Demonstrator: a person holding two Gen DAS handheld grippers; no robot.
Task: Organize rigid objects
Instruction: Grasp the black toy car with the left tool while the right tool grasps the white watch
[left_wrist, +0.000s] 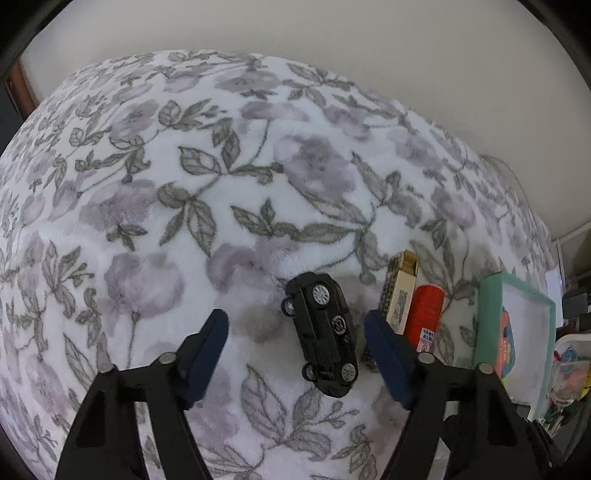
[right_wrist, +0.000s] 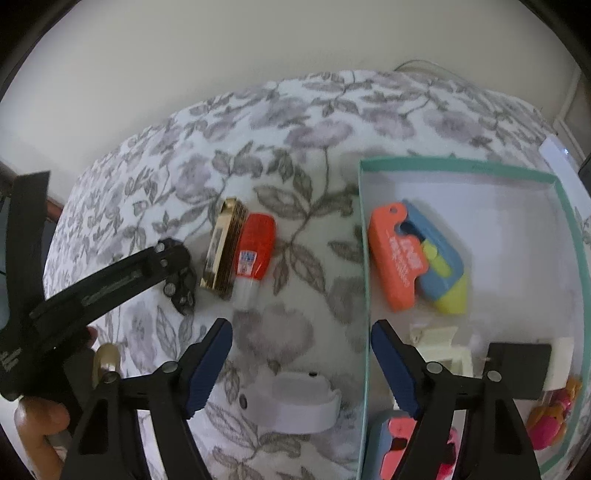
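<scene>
Open left hand-held gripper frames a glossy black toy car lying on its side.

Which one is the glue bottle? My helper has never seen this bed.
Start at the teal-rimmed box on the floral blanket. Left of it lie three things in a row. The glue bottle is nearest the box: red with a white cap, beside a gold box and a black toy car.

Floral blanket — toy car, box
</scene>
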